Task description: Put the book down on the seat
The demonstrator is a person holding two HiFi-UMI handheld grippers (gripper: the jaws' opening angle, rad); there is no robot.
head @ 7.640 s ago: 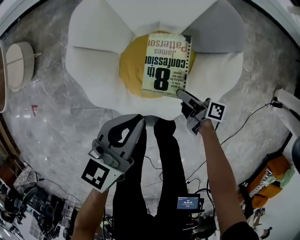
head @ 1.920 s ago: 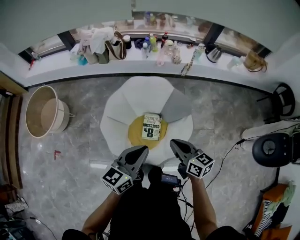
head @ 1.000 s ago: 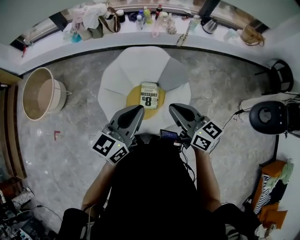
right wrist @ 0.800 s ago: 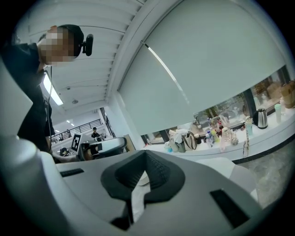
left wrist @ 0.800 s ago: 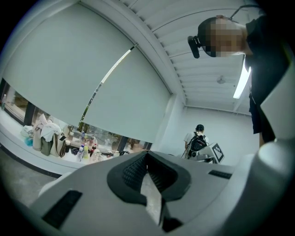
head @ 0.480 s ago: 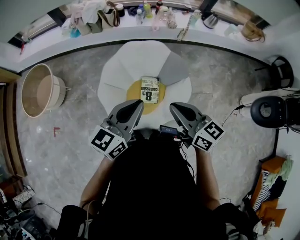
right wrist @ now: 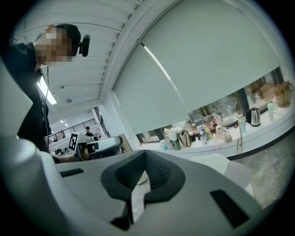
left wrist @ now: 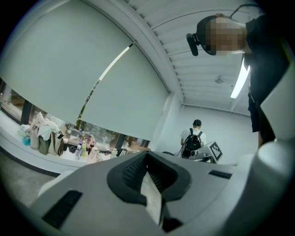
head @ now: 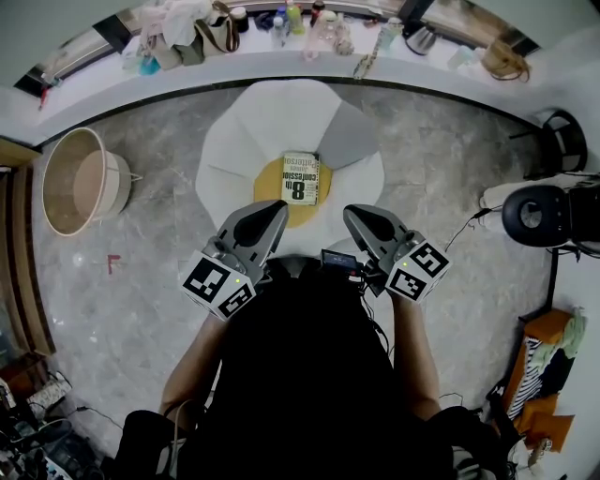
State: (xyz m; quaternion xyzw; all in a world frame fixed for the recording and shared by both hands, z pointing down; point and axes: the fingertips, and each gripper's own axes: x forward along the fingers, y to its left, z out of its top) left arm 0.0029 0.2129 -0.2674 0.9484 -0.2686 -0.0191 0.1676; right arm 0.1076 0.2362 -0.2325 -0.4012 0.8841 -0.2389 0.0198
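head view: the white paperback book (head: 300, 179) is seen lying flat on the round yellow seat cushion (head: 270, 192) of the white petal chair (head: 234, 141).
left gripper (head: 276, 208) and right gripper (head: 354, 215) are held well apart from it, jaws pressed together on nothing; placement is judged done, so the book is best left unnudged.

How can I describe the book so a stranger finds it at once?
Find the white petal-shaped chair on the grey floor, below the long window ledge crowded with bottles and bags. On its round yellow seat lies the book, flat and cover up. Its pale cover with a big black 8 is the only printed thing there.
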